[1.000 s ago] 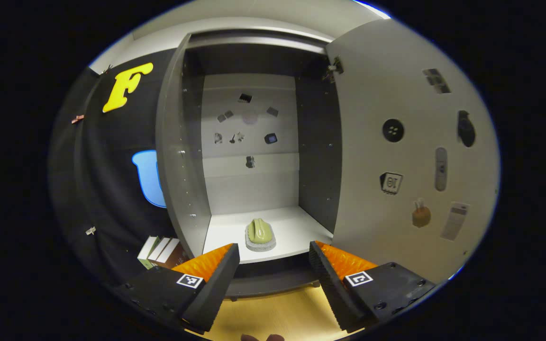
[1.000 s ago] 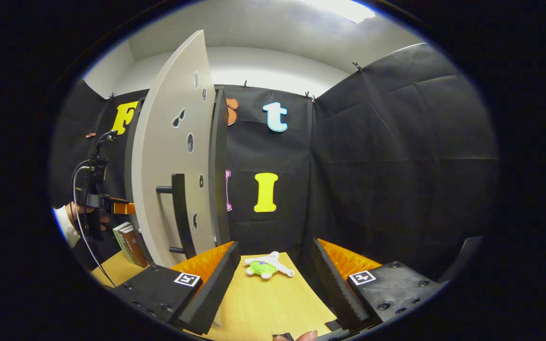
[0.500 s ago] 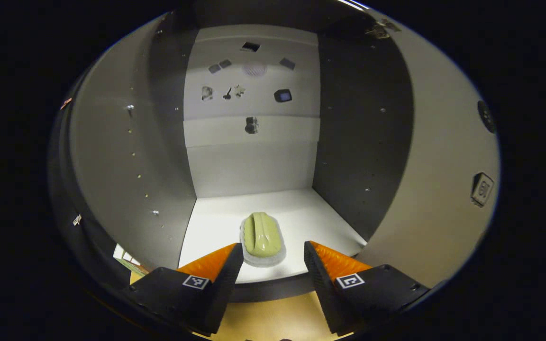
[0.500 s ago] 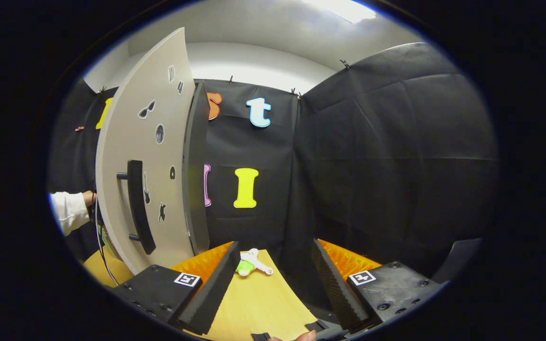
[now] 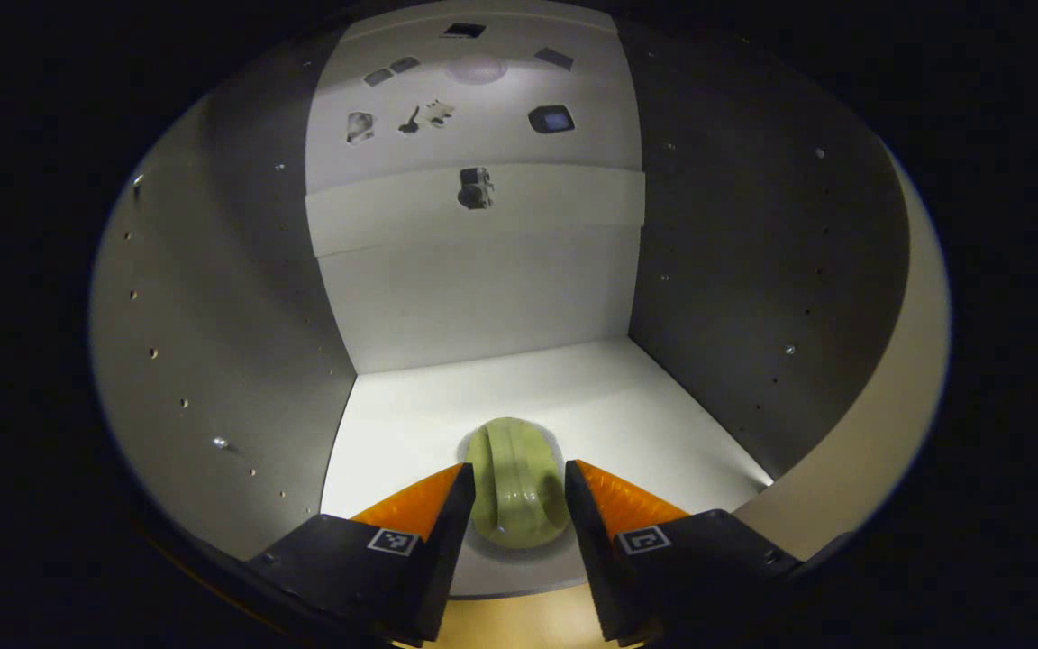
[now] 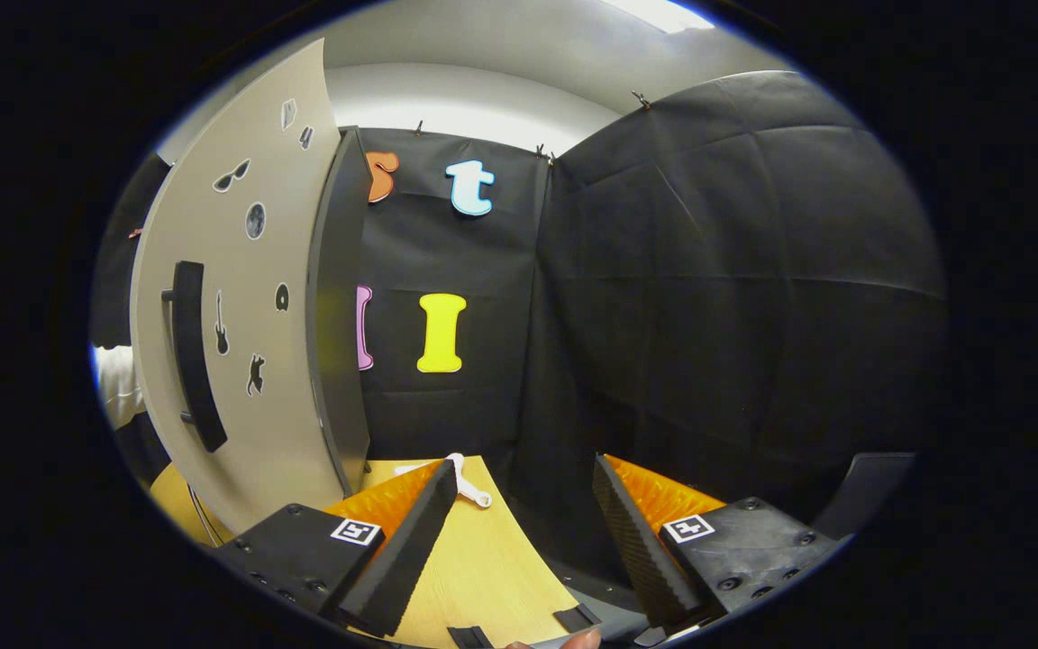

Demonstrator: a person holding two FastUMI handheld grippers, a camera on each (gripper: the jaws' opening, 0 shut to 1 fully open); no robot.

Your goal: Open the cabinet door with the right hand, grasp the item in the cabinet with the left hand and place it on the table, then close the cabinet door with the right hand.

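The left claw (image 5: pixel 519 491) reaches into the cabinet (image 5: pixel 213 342), fingers open on either side of the green item (image 5: pixel 517 478), which lies on the cabinet floor near its front edge; contact is unclear. The right claw (image 6: pixel 523 505) hangs open and empty over the surface (image 6: pixel 483 568), beside the open door (image 6: pixel 240 342).

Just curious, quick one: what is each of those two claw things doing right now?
Left gripper: open, fingers on either side of the green item in the cabinet, not yet gripping.
Right gripper: open, empty, above the table.
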